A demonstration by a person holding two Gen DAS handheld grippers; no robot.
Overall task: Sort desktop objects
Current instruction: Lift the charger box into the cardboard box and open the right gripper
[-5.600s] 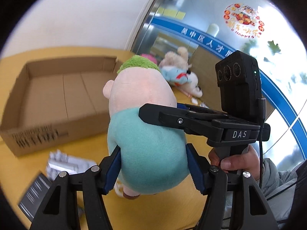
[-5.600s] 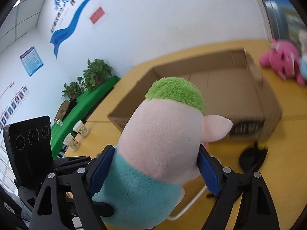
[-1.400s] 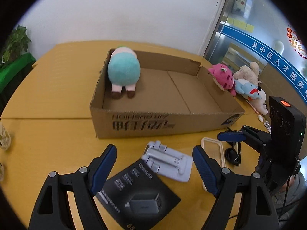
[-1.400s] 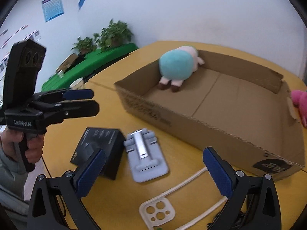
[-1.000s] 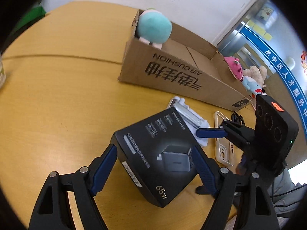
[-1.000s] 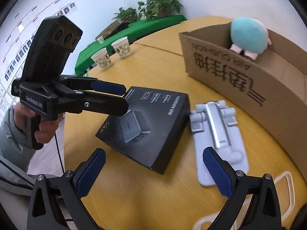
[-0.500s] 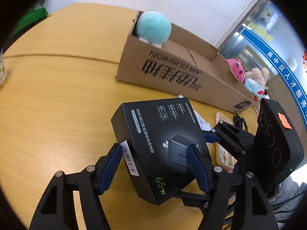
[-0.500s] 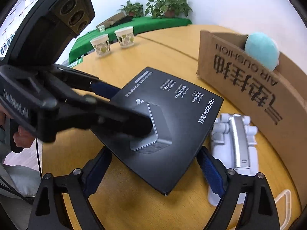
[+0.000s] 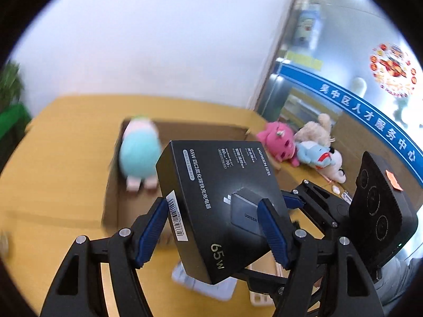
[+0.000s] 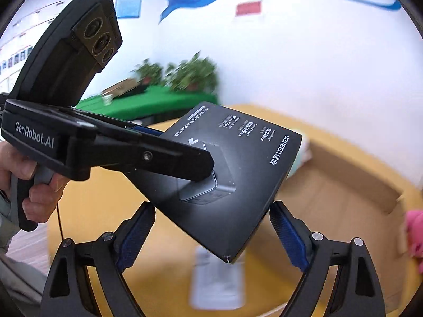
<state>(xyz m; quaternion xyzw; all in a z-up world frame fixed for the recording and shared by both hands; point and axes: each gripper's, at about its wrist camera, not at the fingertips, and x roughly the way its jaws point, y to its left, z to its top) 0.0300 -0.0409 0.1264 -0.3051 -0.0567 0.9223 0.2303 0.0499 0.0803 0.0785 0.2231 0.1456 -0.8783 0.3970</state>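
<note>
Both grippers' blue-padded fingers (image 9: 156, 227) clamp the flat black cardboard charger box (image 9: 224, 200), tilted, far end raised, above the yellow wooden table (image 9: 60, 158).

The black charger box (image 9: 222, 200) carries "UGREEN" along one edge, "65W" at its near corner, "UGREEN" on the pictured charger, and a barcode label on its side. The left gripper (image 10: 185, 155) body reads "GenRobot.AI". A blue wall banner (image 9: 370, 116) bears white Chinese characters.

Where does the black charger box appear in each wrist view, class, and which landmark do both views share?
Left wrist: black charger box centre, between the left gripper pads.
Right wrist: box centre, above the right gripper.
Shared landmark: the cardboard box behind.
</note>
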